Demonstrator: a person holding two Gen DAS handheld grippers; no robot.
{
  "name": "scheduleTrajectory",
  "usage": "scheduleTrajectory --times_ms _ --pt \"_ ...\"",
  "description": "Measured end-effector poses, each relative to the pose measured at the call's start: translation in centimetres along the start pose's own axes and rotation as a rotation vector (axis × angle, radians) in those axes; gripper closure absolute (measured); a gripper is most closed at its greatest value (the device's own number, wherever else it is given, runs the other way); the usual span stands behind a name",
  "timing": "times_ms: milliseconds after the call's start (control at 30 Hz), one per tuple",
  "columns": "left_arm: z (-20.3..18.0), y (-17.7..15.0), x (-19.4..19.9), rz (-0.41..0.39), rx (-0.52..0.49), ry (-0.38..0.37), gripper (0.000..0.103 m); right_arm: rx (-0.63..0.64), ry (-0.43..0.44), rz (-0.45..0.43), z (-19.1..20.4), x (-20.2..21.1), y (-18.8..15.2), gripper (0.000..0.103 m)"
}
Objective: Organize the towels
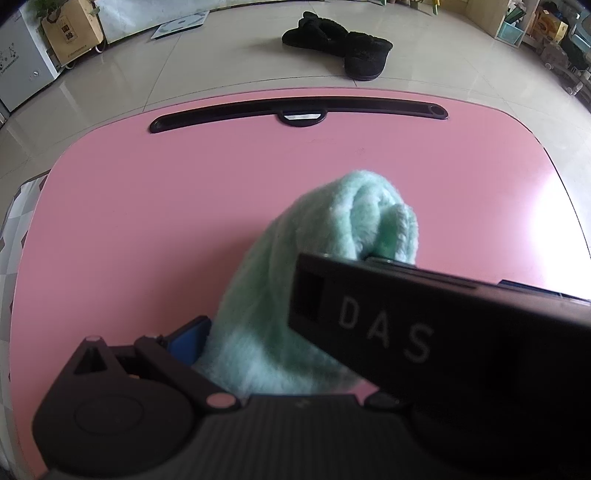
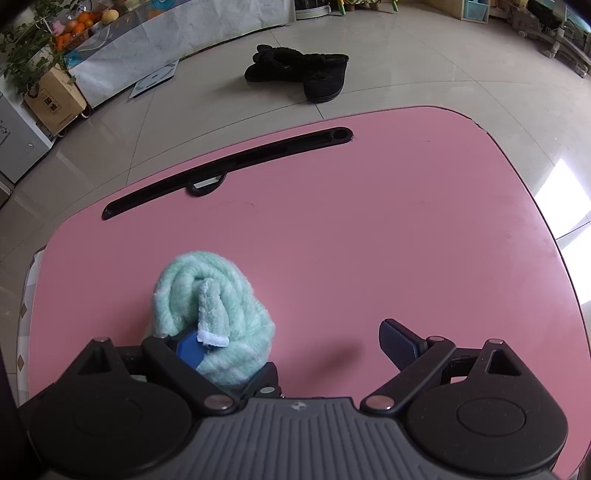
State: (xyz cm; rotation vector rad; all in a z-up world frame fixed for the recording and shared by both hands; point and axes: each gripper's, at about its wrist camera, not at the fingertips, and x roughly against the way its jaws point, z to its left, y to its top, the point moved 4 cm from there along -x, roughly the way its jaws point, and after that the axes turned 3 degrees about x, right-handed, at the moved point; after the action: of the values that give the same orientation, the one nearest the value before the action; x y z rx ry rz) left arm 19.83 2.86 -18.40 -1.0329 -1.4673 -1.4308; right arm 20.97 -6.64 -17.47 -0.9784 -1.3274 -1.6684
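A fluffy mint-green towel, rolled into a thick bundle, sits over the pink table. My left gripper is closed around its near end. The left blue pad presses on the pile, while its right finger is hidden behind the black body marked DAS, which is the right gripper's side. In the right wrist view the towel leans against the left pad of my right gripper. That gripper stands open, its right pad free over bare table.
A long black groove runs along the table's far edge. Black fluffy slippers lie on the tiled floor beyond. A cardboard box and a white cabinet stand at the far left, and a flat scale lies on the floor.
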Motion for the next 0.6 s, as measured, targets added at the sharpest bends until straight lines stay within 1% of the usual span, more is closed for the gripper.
scheduleTrajectory --times_ms 600 --pt "3.4 -1.0 0.4 -0.005 0.044 0.015 0.0 0.08 0.03 0.012 3.4 -0.3 -1.1 0.008"
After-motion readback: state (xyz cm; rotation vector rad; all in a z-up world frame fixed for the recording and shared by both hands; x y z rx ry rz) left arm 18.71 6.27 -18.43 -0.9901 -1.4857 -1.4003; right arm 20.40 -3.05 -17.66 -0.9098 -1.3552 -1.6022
